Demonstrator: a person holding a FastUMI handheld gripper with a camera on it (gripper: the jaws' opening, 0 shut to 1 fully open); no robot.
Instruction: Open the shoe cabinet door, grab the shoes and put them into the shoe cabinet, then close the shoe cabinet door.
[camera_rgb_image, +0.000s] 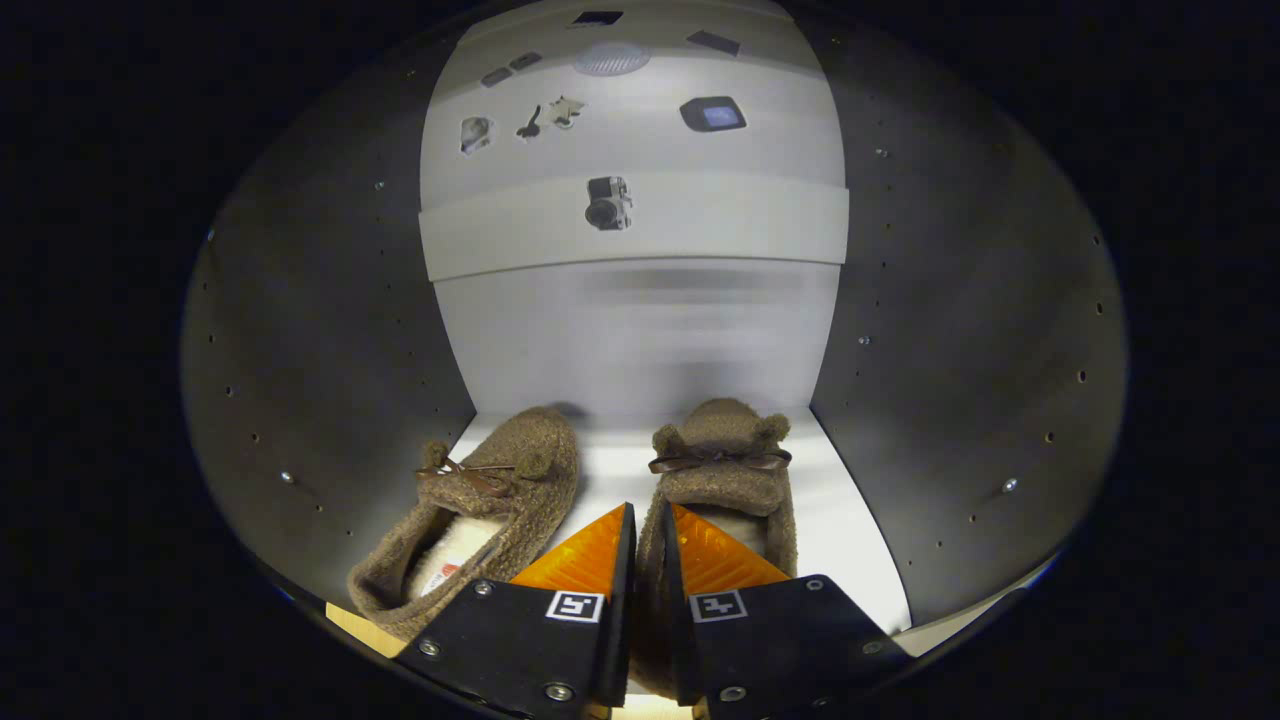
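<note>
Fuzzy shoe's (722, 470) wall pinched between fingers (705, 560)

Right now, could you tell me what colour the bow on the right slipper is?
Dark brown, on the right slipper's bow; gripper view shows it best.

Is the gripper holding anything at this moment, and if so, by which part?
Yes. The gripper is shut on the right slipper, its fingers pinching the left side wall of the collar, one finger inside the opening. The left slipper lies free beside it.
</note>
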